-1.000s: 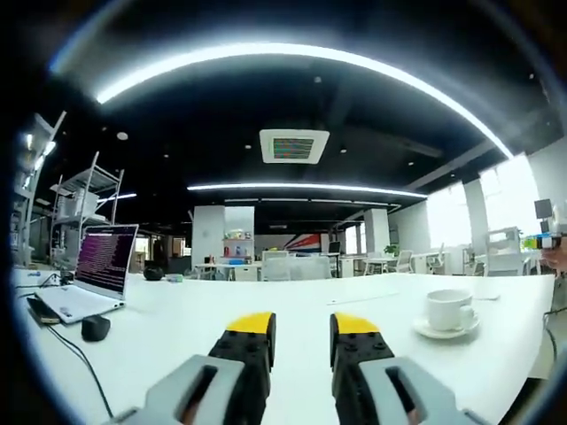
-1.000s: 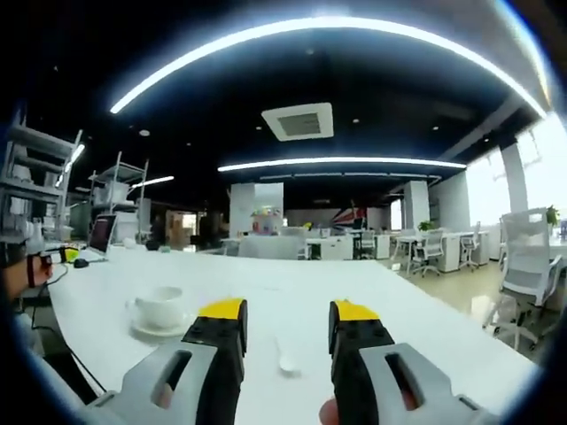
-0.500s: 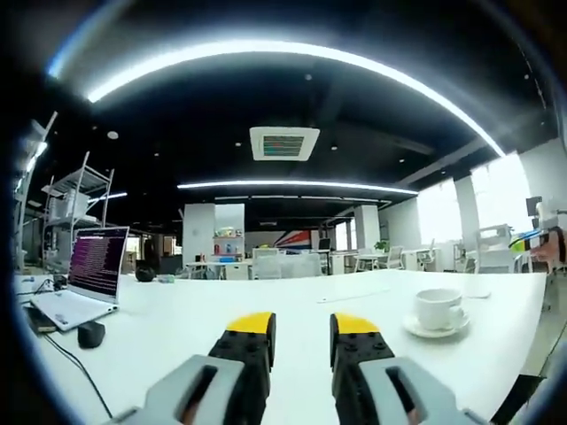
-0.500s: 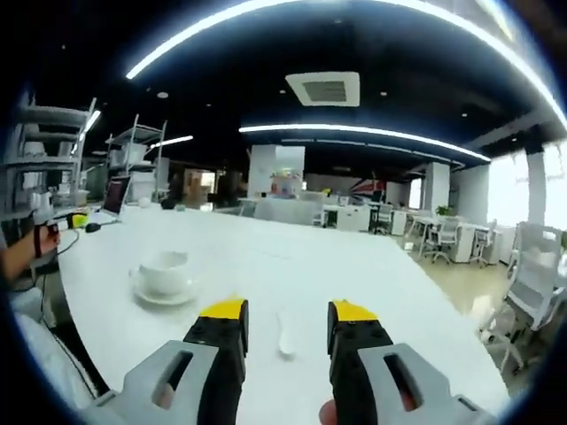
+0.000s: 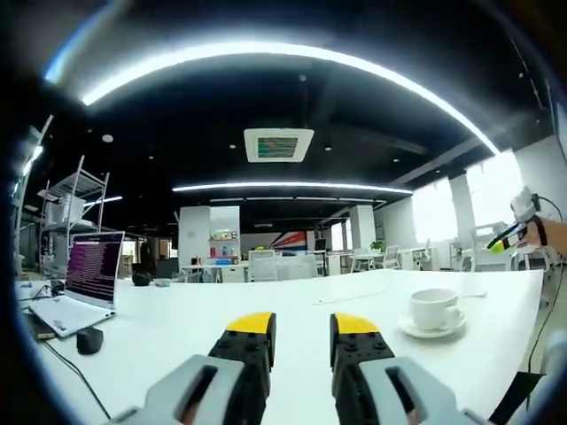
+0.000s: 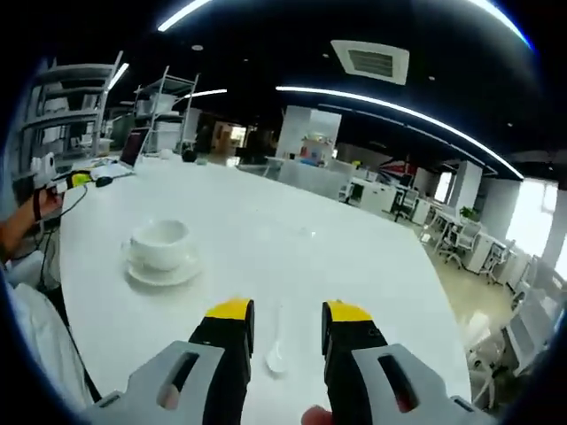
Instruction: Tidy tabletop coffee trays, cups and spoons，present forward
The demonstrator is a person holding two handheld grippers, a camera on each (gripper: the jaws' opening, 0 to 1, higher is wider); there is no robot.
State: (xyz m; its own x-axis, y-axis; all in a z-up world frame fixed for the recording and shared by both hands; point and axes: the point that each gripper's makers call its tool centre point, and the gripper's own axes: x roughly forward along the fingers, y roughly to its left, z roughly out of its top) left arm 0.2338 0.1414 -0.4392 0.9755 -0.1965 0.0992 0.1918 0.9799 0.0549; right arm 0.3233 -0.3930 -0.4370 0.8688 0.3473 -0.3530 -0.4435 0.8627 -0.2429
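Observation:
A white cup (image 5: 435, 308) sits on a white saucer (image 5: 431, 329) at the right of the white table in the left gripper view. My left gripper (image 5: 301, 326) hovers open and empty over the table, left of the cup. In the right gripper view the same cup (image 6: 160, 243) and saucer (image 6: 164, 273) lie to the left. A white spoon (image 6: 276, 348) lies on the table between the jaws of my right gripper (image 6: 288, 312), which is open and tilted down above it. The other gripper (image 5: 512, 232) shows at the far right of the left gripper view.
An open laptop (image 5: 84, 283), a black mouse (image 5: 89, 340) and a cable lie at the table's left end. The white table (image 6: 337, 266) stretches far ahead. Office chairs (image 6: 483, 257) and desks stand beyond its right edge. A person's hand (image 6: 22, 226) holds the other gripper at left.
The right gripper has tilted down and moved closer to the spoon, which now lies between its jaws. The left gripper view has shifted only slightly.

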